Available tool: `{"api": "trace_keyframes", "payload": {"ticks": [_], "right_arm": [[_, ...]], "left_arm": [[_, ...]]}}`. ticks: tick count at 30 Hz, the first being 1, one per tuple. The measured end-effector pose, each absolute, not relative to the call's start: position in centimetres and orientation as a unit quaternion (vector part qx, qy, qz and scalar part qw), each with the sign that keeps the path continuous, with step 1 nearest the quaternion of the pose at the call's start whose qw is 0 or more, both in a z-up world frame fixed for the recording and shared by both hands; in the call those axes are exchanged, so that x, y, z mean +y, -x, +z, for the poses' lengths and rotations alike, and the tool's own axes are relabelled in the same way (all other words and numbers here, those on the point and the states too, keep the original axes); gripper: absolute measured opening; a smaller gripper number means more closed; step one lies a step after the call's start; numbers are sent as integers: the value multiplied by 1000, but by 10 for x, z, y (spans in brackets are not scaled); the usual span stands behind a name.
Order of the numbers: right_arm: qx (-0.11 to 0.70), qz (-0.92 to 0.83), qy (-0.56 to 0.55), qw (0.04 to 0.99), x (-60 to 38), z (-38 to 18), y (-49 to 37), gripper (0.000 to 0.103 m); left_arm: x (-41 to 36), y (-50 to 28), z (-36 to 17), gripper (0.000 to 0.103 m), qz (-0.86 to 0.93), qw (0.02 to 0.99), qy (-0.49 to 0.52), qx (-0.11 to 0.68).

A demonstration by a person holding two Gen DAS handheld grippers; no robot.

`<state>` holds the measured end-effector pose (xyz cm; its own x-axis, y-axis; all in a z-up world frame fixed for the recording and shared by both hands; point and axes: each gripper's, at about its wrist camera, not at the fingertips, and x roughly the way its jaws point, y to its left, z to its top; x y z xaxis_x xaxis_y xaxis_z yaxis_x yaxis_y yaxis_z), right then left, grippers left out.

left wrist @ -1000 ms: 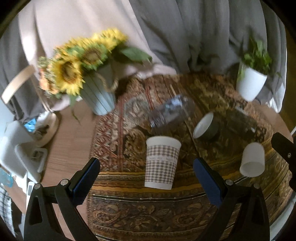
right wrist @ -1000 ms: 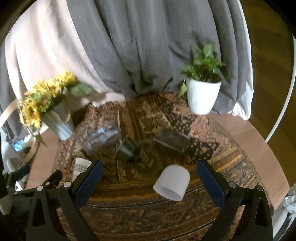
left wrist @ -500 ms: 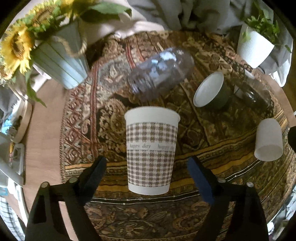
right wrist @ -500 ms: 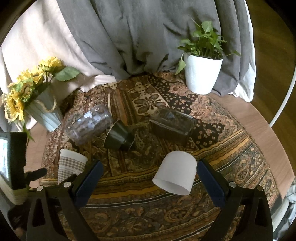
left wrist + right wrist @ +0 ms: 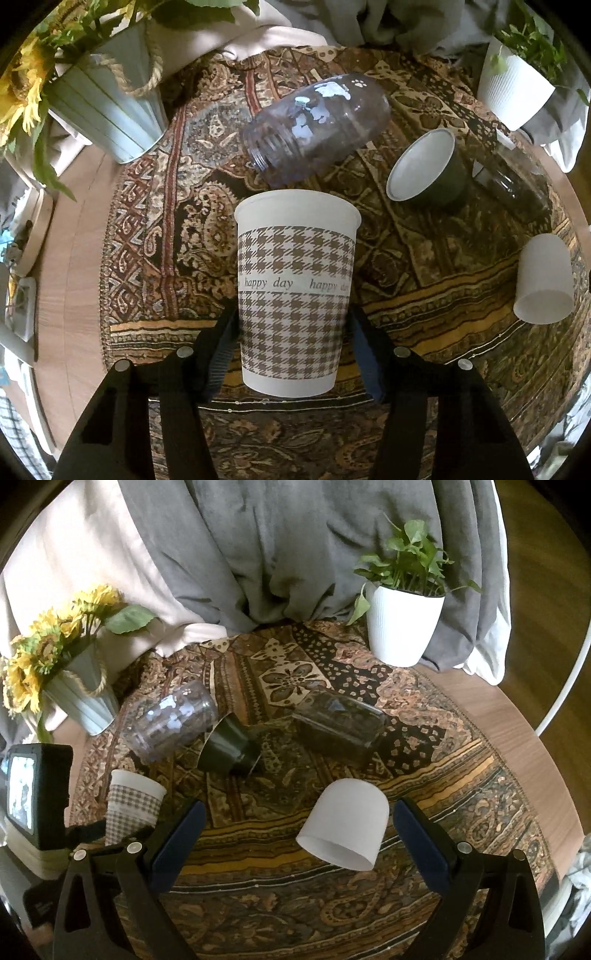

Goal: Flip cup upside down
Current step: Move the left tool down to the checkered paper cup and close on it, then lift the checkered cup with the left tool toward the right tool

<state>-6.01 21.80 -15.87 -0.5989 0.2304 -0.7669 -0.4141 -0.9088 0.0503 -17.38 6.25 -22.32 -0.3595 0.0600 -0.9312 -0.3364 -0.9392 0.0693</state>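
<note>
A houndstooth paper cup (image 5: 295,291) printed "happy day" stands upright on the patterned cloth. My left gripper (image 5: 293,332) is shut on its lower half, a blue pad pressed against each side. The cup also shows at the left in the right wrist view (image 5: 133,805). My right gripper (image 5: 295,834) is open, its fingers wide to either side of a plain white cup (image 5: 345,823) that lies tilted with its mouth toward me. That white cup sits at the right edge of the left wrist view (image 5: 545,280).
A clear plastic jar (image 5: 317,129) lies on its side behind the houndstooth cup. A dark green cup (image 5: 428,168) lies tipped beside it, then a dark glass jar (image 5: 338,725). A sunflower bucket (image 5: 107,107) stands far left, a white plant pot (image 5: 402,624) far right.
My left gripper has moved in on the houndstooth cup and closed on its sides. My right gripper has drawn slightly closer to the white cup and stays open.
</note>
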Motion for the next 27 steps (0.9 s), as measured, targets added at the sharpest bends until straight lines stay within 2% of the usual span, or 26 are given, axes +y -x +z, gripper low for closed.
{"api": "trace_keyframes", "payload": {"ticks": [13,27], "right_arm": [[119,890,404,175,244,-151,46,102],[100,886,416,177,301,-153,12,102]], "left_arm": [[80,134,-191,57,829,120,539,90],[124,88,-214,57,804,116,582,32]]}}
